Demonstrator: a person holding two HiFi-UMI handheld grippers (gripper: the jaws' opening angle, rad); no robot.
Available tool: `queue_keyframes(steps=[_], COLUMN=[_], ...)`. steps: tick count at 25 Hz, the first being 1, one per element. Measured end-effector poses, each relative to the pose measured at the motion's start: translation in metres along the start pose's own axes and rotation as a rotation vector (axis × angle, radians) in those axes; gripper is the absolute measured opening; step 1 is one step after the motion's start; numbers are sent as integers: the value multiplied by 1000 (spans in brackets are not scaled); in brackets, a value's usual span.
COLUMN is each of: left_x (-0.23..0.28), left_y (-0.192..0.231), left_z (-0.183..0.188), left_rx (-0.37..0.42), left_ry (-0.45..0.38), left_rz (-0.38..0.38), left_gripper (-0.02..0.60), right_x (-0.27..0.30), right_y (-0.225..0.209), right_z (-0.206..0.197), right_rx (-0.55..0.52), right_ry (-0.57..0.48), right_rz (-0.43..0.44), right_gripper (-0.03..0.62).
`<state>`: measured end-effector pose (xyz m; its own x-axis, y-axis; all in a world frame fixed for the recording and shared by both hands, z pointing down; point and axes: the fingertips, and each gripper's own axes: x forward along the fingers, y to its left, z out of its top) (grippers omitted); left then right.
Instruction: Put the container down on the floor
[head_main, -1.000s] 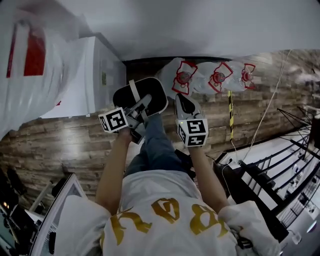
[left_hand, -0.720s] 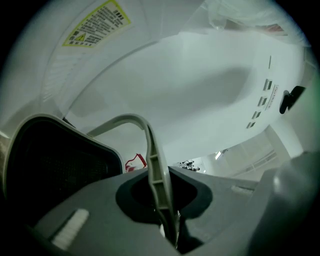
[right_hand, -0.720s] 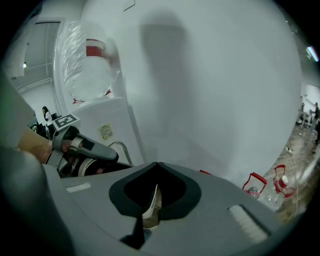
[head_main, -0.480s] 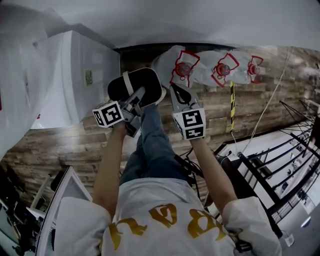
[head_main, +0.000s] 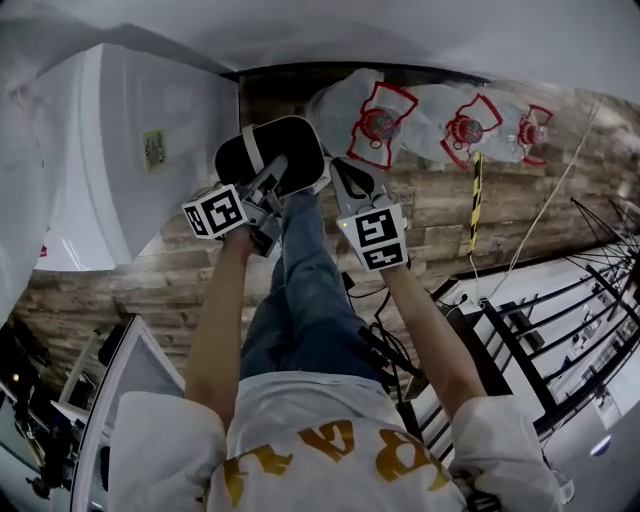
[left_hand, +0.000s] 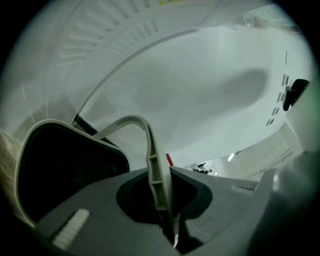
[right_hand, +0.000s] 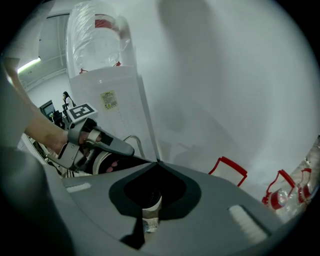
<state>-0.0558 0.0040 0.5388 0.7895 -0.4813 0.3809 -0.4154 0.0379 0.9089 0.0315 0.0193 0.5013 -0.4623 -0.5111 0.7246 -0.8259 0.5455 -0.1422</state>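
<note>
**Container held off the floor by left gripper; set-down not yet done**

Location of task item: black container (head_main: 272, 160) with pale rim, upper centre of the head view, carried in front of the person's leg and above the wood-pattern floor (head_main: 120, 290). No contact with the floor visible. White cabinet (head_main: 130, 150) at upper left; bagged bottle packs with red handles (head_main: 380, 115) along the wall at upper right.

Reason for the hold: container hangs from its thin grey handle (left_hand: 155, 165), judged a carrying grip that keeps the body level and leaves the underside free for lowering. Arm extended forward, likely to keep the load clear of the legs.

Left gripper (head_main: 275, 178): jaws closed tight on the handle strip, which runs up between them and arches over to the container rim at the left of the left gripper view. No gap visible beside the strip.

Right gripper (head_main: 350, 178): held just beside the container, to its right, not touching it. Jaw tips brought together, nothing clamped at the tips. Small pale piece (right_hand: 150, 212) seen in the recess behind the tips; nature not determinable.

Risk noted: narrow handle, so possible swing on descent.
</note>
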Motion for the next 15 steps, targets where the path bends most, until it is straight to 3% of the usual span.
queue_keyframes(steps=[8, 15], left_x=[20, 33], left_y=[62, 115], left_z=[-16, -16], left_rx=[57, -12], left_ry=[58, 18], left_rz=[125, 178], left_gripper=[17, 15], right_x=[39, 71], right_y=[11, 16], right_z=[-30, -57], right_rx=[21, 21], right_ry=[52, 88], right_rz=[62, 99], right_gripper=[23, 23])
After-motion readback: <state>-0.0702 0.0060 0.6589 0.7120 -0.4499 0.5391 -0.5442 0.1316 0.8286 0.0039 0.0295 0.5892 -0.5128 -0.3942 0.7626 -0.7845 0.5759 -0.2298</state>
